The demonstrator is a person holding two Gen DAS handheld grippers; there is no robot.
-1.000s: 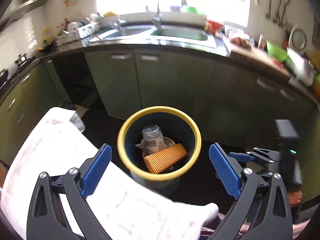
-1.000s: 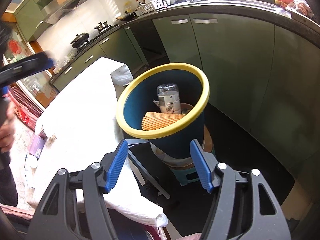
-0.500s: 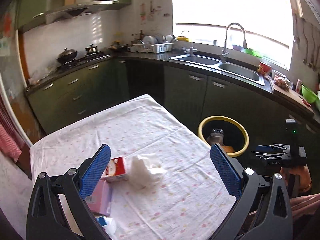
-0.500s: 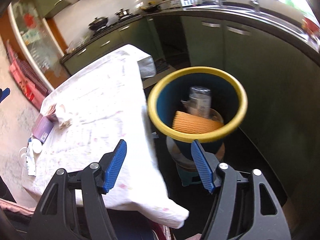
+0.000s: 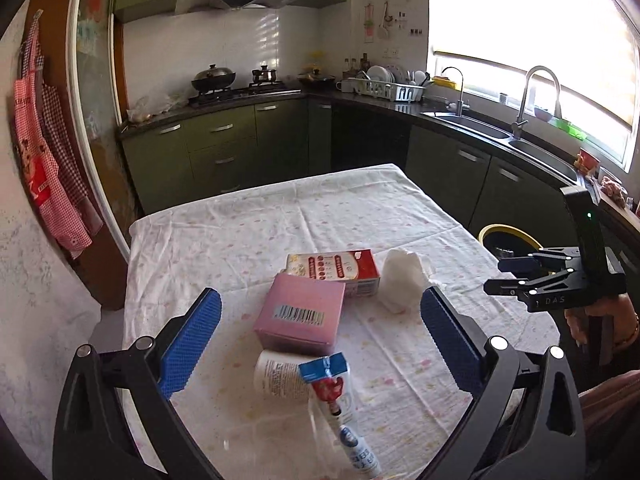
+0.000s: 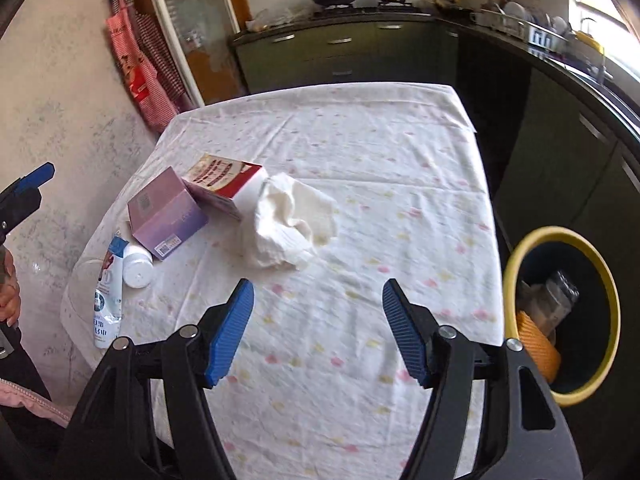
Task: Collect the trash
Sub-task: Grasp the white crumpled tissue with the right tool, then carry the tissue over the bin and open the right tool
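Observation:
On the cloth-covered table (image 5: 280, 224) lie a pink box (image 5: 300, 316), a red and white box (image 5: 336, 270), a crumpled white tissue (image 5: 400, 280), a white bottle (image 5: 276, 376) and a tube with a blue end (image 5: 340, 404). My left gripper (image 5: 320, 336) is open and empty just above the pink box and bottle. My right gripper (image 6: 318, 328) is open and empty over the table's near part, short of the tissue (image 6: 290, 224). The yellow-rimmed blue bin (image 6: 560, 320) stands off the table's right side with a bottle and an orange item inside.
Dark green kitchen cabinets (image 5: 224, 152), a stove with pots (image 5: 236, 84) and a sink (image 5: 500, 132) ring the room. Red checked cloths (image 5: 44, 160) hang on the left wall. The right gripper also shows in the left wrist view (image 5: 560, 284).
Both grippers have swung away from the bin and back over the table. The left one has come close over the boxes and bottle. Both stay open and empty.

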